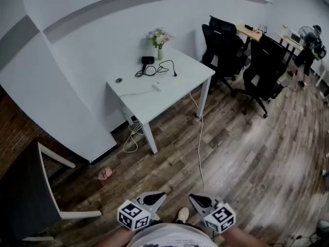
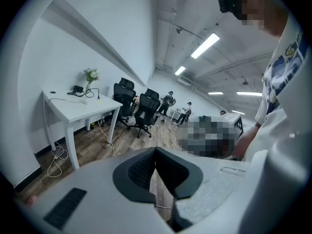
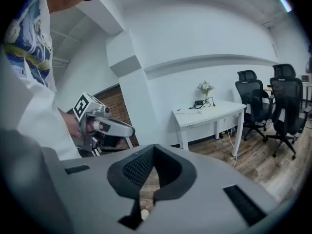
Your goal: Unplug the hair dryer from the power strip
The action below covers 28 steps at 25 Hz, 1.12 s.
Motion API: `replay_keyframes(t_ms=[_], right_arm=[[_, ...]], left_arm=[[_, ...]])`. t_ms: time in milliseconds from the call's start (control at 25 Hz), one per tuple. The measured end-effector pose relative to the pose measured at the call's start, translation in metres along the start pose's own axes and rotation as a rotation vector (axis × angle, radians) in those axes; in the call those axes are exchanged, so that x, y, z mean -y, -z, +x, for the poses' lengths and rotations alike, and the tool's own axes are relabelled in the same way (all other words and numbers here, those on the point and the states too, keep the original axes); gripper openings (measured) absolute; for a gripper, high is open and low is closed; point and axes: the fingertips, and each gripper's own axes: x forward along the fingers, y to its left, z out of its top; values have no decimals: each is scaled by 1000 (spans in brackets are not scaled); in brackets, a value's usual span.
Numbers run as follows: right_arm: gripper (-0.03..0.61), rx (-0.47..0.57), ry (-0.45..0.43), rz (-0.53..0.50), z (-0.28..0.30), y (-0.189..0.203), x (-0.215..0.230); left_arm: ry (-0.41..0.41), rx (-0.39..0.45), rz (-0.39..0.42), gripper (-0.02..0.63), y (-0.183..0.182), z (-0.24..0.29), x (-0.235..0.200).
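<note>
A black hair dryer [image 1: 147,60] lies at the back of a white table [image 1: 185,81] across the room, its black cord [image 1: 163,68] looped beside it. Nearer the table's front lies a white power strip [image 1: 158,87]. From here I cannot tell where the cord ends. Both grippers are held close to my body, far from the table. My left gripper [image 1: 158,196] is shut and empty, and so is my right gripper [image 1: 195,197]. In the left gripper view the jaws [image 2: 155,152] meet with nothing between them; the same holds in the right gripper view [image 3: 154,148].
A vase of flowers [image 1: 159,39] stands behind the hair dryer. A white cable [image 1: 200,143] trails from the table across the wood floor. Black office chairs [image 1: 241,55] stand to the right, a dark chair [image 1: 31,194] at my left, and a pink scrap [image 1: 105,173] lies on the floor.
</note>
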Motion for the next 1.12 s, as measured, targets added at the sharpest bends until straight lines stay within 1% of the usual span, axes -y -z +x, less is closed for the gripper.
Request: replay_keyframes(t_ms=[120,360,520,680,800,920,960,1000,1120], right_arm=[[-2,18,-4,-18,1,5,15],[-2,7,-7,-25,-10,11,34],[-2,-19,-3,15,-25,6,39],[-2,-8,-16,-5,-24,26,56],[0,-31,-9,22,-27,16,59],[2,-29,0,42,-25,13,71],[16,-31,4,48,-22,13,77],[45,-35,11,53,-19,13,85],[55,-45,36,49,-6,9,110]], left_arm=[[0,5,5,3,-1,11,3],[-5,7,11,3,-3,33,11],[-4,12,12,3,-7,49,19],[-12,19,21,3,-12,60,22],[-18,6,7,3,-11,68,18],[-10,-17,9,4,-12,81,12],[-5,-21,12,4,-15,86,10],[1,-23,16,5,-19,92,6],[19,-17,32,5,-34,112,-10]])
